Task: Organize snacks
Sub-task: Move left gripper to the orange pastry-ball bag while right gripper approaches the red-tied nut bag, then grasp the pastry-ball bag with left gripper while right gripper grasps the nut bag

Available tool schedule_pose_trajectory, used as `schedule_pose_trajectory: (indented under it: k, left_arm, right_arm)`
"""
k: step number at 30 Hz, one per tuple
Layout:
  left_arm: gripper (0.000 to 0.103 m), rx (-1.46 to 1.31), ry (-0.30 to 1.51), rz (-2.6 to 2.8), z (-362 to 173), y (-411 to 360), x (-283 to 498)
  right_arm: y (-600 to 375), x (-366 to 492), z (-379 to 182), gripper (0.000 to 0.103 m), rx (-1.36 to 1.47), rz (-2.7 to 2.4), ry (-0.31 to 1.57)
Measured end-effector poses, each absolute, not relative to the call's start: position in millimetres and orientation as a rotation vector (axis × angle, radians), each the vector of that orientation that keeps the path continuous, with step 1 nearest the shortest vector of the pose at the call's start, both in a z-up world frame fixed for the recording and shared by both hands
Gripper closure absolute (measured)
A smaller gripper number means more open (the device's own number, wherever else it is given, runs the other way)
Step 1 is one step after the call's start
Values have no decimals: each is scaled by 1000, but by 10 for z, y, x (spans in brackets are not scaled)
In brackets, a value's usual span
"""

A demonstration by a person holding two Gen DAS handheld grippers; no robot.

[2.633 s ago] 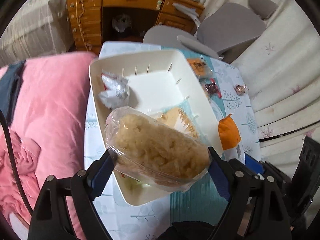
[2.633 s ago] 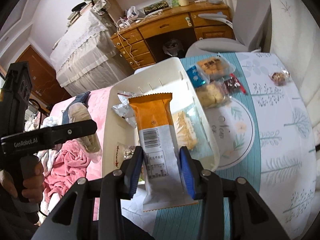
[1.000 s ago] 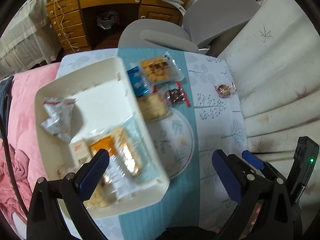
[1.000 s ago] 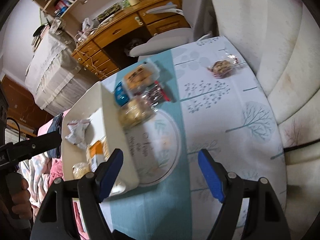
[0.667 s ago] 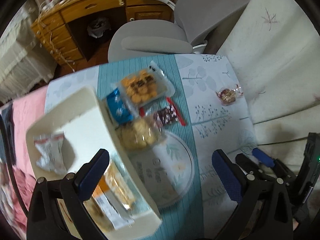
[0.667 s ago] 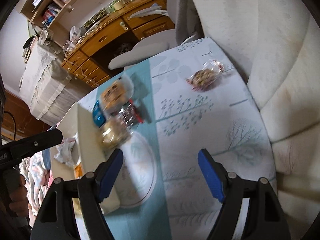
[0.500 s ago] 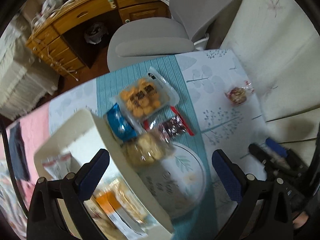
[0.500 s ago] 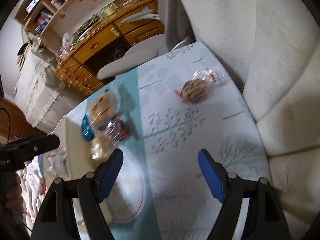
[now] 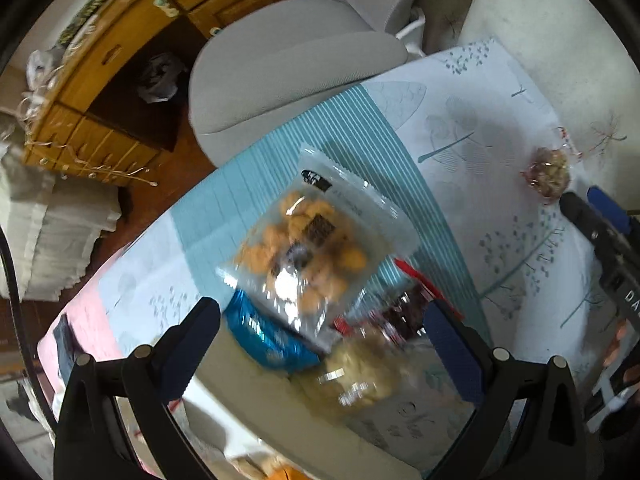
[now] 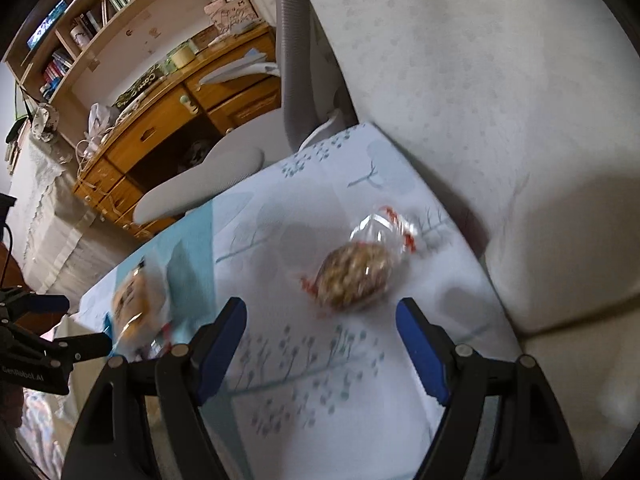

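My left gripper [image 9: 320, 332] is open and empty, just above a clear bag of orange biscuits [image 9: 316, 248]. A blue packet [image 9: 264, 336], a dark red-edged packet [image 9: 404, 308] and a clear bag of pale cookies [image 9: 360, 376] lie beside it. The white bin's rim [image 9: 248, 396] shows at the lower left. My right gripper [image 10: 320, 328] is open and empty, close above a round nut snack in clear wrap [image 10: 356, 272], which also shows in the left wrist view [image 9: 548, 174].
The table has a teal runner [image 9: 280, 160] and a tree-print cloth [image 10: 320, 384]. A grey chair [image 9: 288, 64] stands at the far edge, with a wooden desk [image 10: 168, 112] behind. A white cushion [image 10: 500, 120] borders the table on the right.
Both grippers let go of their snacks into the bin, opened and swung right. The left one has come down over the biscuit bag, the right one over the round nut snack.
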State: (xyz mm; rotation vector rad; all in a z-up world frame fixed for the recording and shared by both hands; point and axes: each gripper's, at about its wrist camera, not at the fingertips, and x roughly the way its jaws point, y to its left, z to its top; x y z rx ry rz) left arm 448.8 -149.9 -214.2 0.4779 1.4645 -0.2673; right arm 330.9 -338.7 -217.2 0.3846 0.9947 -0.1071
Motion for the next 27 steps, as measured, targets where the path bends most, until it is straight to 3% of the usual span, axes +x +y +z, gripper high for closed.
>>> schedule_pose_trajectory:
  k: [10, 16, 21, 27]
  left_arm:
    - [1, 483, 1575, -311, -2703, -1390, 4880]
    - [1, 445, 1510, -338, -2731, -1344, 4986]
    - [1, 420, 1456, -334, -2753, -1352, 5019]
    - [7, 439, 1382, -327, -2751, -1399, 4884]
  right_arm:
    - [-3377, 3669, -2418, 25, 272, -181, 1003]
    - [-3347, 3819, -2474, 26, 198, -204, 1021]
    - [-3359, 3883, -2534, 45, 168, -229, 1056]
    - [-3331, 3819, -2509, 55, 131, -215, 1057]
